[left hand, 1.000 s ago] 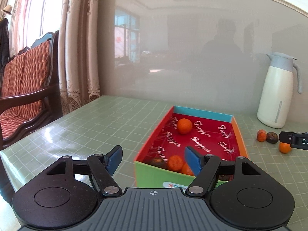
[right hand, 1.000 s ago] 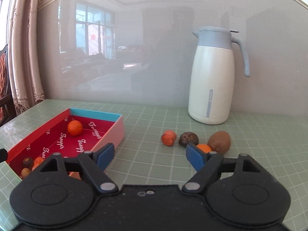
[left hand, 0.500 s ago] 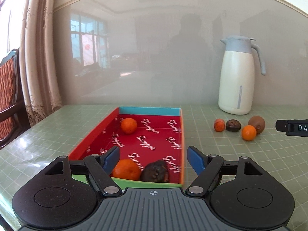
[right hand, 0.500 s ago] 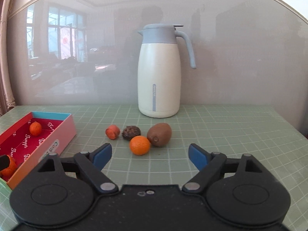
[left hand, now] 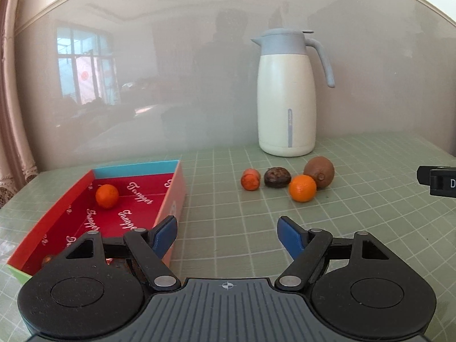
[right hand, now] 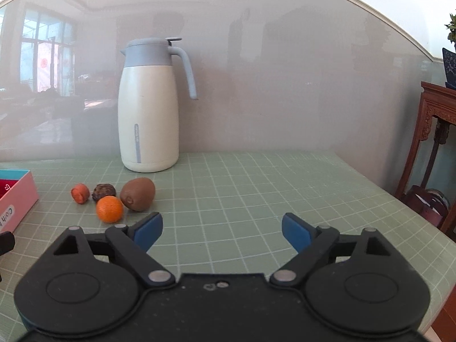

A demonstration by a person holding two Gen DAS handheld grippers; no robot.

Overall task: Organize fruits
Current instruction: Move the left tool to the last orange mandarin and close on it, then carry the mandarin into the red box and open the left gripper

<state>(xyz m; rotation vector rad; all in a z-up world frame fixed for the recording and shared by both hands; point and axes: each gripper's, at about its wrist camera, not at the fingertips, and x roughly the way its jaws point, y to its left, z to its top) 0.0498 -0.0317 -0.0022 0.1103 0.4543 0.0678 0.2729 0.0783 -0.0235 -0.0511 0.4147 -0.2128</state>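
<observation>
Several fruits lie loose on the green grid mat: a small orange-red fruit point(left hand: 250, 179), a dark wrinkled fruit point(left hand: 277, 177), an orange mandarin point(left hand: 302, 187) and a brown kiwi point(left hand: 319, 171). The red-lined box point(left hand: 42, 229) at the left holds a mandarin point(left hand: 107, 195) and more fruit behind my left gripper's body. My left gripper point(left hand: 227, 235) hovers open and empty beside the box's right wall, short of the loose fruits. My right gripper point(right hand: 221, 231) is empty with its jaws opening; the mandarin point(right hand: 109, 209) and kiwi point(right hand: 138, 194) lie ahead to its left.
A cream thermos jug point(left hand: 287, 94) with a grey-blue lid stands against the glossy wall behind the fruits. The right gripper's tip point(left hand: 437, 180) shows at the right edge of the left wrist view. A carved wooden stand point(right hand: 433, 142) is past the table's right edge.
Both grippers have swung to the right: the box slid to the left of both views and the loose fruits and jug came toward the centre. The right jaws spread wider.
</observation>
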